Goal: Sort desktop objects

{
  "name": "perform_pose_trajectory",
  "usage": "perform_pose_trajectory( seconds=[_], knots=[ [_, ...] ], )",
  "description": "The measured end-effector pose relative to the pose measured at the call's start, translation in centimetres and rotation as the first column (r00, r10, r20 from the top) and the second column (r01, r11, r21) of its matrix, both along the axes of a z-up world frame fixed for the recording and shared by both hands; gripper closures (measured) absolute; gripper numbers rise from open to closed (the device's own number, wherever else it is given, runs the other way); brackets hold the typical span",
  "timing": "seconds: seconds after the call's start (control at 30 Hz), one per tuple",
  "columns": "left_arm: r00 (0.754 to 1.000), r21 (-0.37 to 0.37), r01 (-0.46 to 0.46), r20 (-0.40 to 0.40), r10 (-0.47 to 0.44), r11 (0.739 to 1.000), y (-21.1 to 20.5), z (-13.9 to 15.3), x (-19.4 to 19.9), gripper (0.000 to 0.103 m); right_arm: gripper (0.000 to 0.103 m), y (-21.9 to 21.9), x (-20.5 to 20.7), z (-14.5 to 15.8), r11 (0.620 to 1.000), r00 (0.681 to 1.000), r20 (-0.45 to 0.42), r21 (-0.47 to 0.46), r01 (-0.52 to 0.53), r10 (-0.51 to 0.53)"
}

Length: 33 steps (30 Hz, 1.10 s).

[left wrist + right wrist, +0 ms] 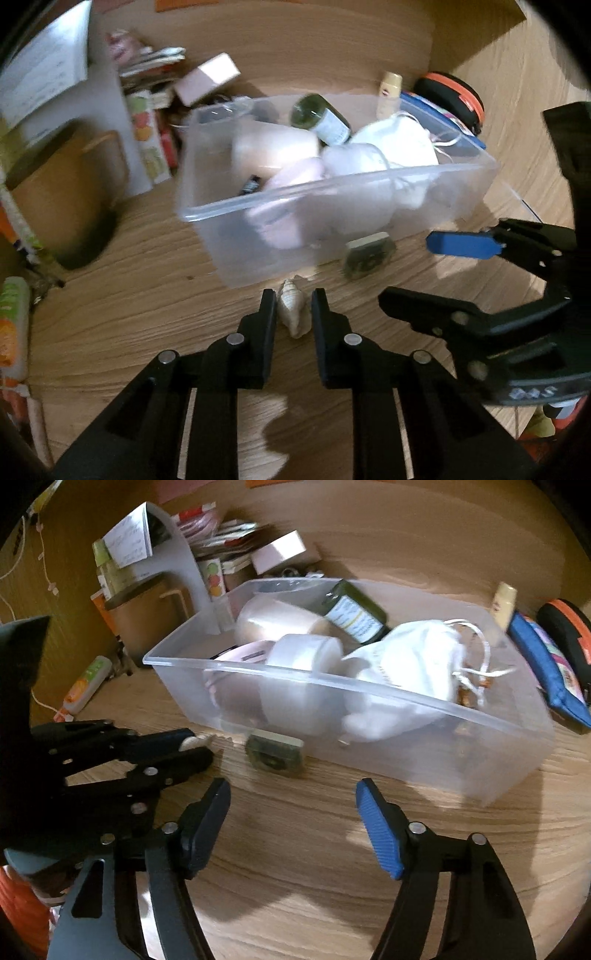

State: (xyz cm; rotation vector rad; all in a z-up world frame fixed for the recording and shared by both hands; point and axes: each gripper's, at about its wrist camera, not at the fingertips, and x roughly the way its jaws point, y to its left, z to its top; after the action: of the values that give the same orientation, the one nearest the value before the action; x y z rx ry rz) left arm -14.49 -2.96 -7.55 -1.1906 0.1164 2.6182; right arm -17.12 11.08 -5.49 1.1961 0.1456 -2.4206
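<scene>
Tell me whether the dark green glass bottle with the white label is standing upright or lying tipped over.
Tipped: the dark green glass bottle lies slanted on other items inside the clear plastic bin, its round base facing sideways.

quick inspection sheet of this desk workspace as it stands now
surface: wooden desk, bare in front of the bin
job's things: clear plastic bin holding a white drawstring pouch, dark green bottle and rolls; small dark round object outside, at its wall
clutter: books and boxes behind the bin, blue pouch beside it
grippers: left gripper shut on a seashell; right gripper open, holding nothing
cables: white cord at the far left
surroundings: brown box
</scene>
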Motion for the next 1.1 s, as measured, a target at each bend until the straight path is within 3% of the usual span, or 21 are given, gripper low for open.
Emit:
perform_pose_trajectory(
  seconds=[0.17, 0.5, 0.57, 0.87, 1.1],
  knots=[
    [0.999, 0.025, -0.021, -0.025, 0.022, 0.999, -1.7, 0.6, 1.0, 0.085, 0.051, -1.4, -0.7, -0.8, 0.999, 0.999, 0.015, 0.009, 0.037, -0.037],
    [0.999, 0.066, -0.022, -0.035, 0.025, 0.998, -2.9, 0.8, 1.6, 0.085, 0.057, -3.5, -1.2, -1.0, 0.990, 0.992, -0.017, 0.063, 0.126, -0.126],
    [0.999, 0.077, -0.024, -0.037, 0.027, 0.997, -3.1, 0.9, 1.7, 0.085, 0.070, -3.3, -1.3, -0.9, 0.987, 0.989, -0.023, 0.068, 0.146, -0.145],
    [0.998, 0.098, -0.036, -0.053, 0.041, 0.994, -3.2, 1.6, 2.4, 0.085, 0.070, -1.7, -1.2, -0.3, 0.990, 0.991, 0.006, -0.021, 0.137, -0.137],
    [0.997, 0.128, -0.044, -0.061, 0.052, 0.991, -2.9, 2.3, 2.5, 0.085, 0.070, -0.7, 0.4, 2.1, 0.995, 0.992, -0.078, -0.032, 0.098, -0.100]
  ],
)
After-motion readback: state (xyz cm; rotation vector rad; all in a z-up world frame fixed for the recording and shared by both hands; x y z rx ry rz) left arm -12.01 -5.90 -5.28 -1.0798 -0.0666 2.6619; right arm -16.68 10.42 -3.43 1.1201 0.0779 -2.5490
